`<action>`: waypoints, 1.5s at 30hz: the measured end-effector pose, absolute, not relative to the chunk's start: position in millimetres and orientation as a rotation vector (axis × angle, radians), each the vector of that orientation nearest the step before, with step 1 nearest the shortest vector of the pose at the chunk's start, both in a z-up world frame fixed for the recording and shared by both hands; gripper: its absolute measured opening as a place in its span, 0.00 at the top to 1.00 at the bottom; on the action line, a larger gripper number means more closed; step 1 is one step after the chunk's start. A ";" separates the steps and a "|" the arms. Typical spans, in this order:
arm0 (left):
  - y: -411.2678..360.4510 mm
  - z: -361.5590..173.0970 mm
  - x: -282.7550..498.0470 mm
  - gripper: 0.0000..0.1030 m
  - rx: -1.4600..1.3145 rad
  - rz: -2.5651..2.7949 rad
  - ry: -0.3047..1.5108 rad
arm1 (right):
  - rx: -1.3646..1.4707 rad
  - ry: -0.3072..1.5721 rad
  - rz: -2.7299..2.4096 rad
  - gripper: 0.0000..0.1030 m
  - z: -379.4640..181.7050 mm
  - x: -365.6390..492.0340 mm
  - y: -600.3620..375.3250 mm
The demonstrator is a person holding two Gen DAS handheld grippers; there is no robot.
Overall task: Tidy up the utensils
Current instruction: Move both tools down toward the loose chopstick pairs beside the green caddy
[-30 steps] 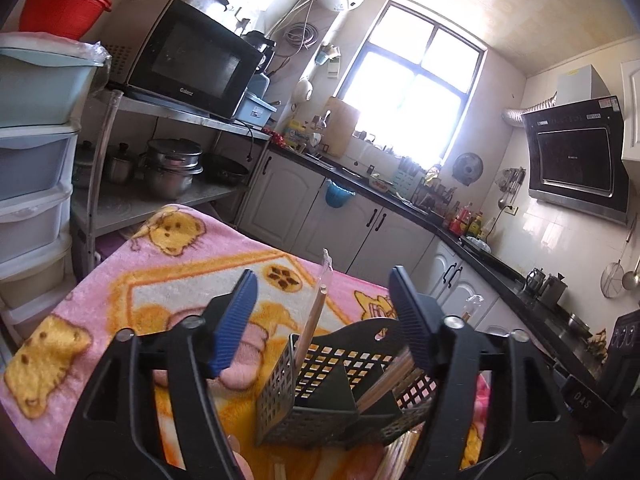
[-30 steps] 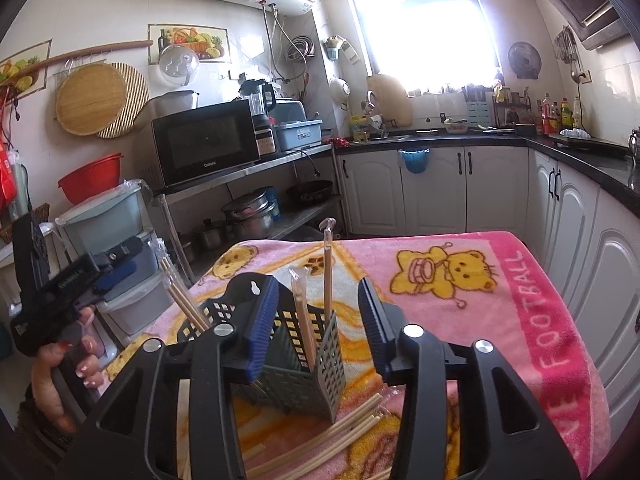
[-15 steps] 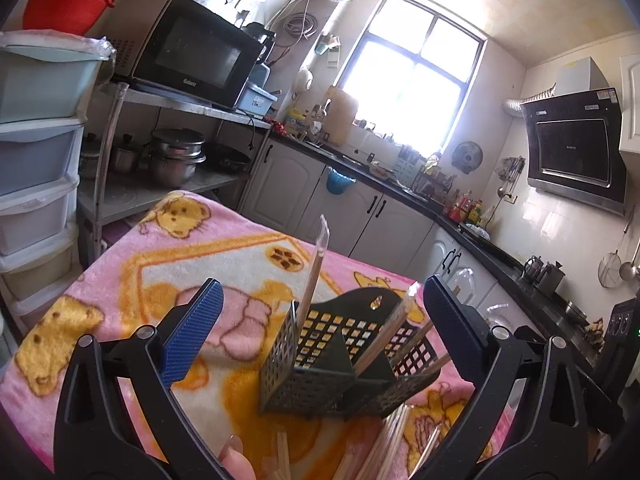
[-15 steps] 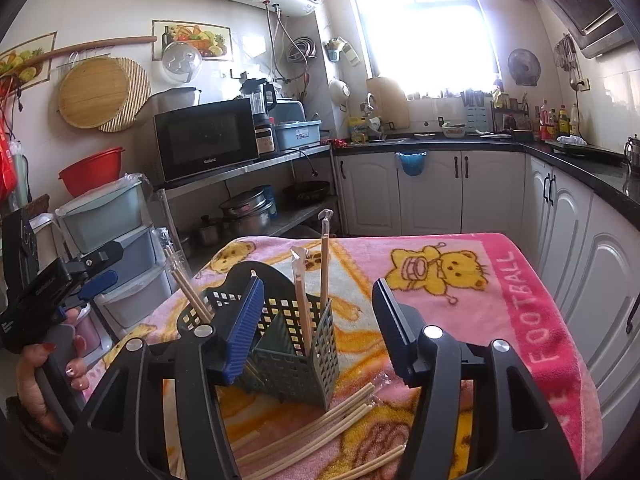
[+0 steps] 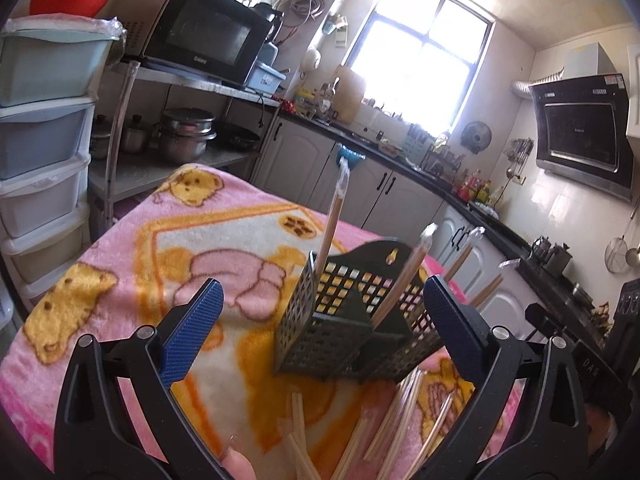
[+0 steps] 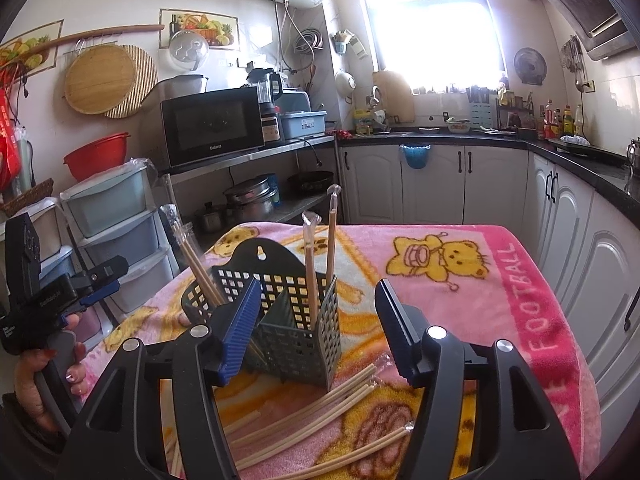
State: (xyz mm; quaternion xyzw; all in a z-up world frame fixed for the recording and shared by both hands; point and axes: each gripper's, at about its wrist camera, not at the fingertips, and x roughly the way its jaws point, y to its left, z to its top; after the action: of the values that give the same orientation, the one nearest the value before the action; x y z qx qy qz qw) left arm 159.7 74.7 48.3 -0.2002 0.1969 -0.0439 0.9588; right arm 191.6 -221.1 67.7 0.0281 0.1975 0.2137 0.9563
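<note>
**Chopstick sorting, both grippers empty**

Dark perforated caddy standing upright on the pink bear blanket covering the counter, sitting centre-frame in both wrist views. Divided into compartments, hanging tab up at the back.

Wrapped chopsticks poking up out of the caddy: two near-upright ones in the nearer right compartment in the right view, plus a few leaning out toward the upper left from the rounded back section. Loose chopsticks scattered flat on the blanket just in front of the caddy, lower centre of the frame, some touching each other. Same pile visible along the bottom edge of the left view, a bit blurred.

Left gripper spread wide, jaws just finished opening, nothing pinched between the blue pads; caddy merely framed behind them. Also visible at the far left of the right view, held in a hand.

Right gripper about half open, jaws recently opening too, pads clear of everything, caddy sitting beyond the gap and not touched.

Background stuff: microwave on a metal shelf upper left, red bowl on plastic drawers, bright window top centre.
</note>
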 end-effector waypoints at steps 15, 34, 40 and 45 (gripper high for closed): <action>63.0 13.6 159.7 0.10 -0.391 -0.101 0.517 | 0.024 0.474 0.447 0.44 43.3 188.7 -214.7; 56.5 -28.6 167.4 0.10 -0.371 -0.105 0.690 | 0.001 0.612 0.433 0.44 0.2 199.4 -216.7; 52.4 -45.3 170.9 0.10 -0.373 -0.129 0.755 | 0.006 0.672 0.412 0.44 -17.5 215.6 -218.7; 50.3 -57.1 174.9 0.15 -0.409 -0.169 0.807 | 0.010 0.722 0.397 0.45 -31.9 232.7 -221.6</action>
State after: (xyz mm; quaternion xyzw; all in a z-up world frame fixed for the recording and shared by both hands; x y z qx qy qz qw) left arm 174.9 50.3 -57.1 -0.1974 0.3894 -0.0816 0.8960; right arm 232.7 -221.6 -31.9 0.0048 0.3510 0.1929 0.9163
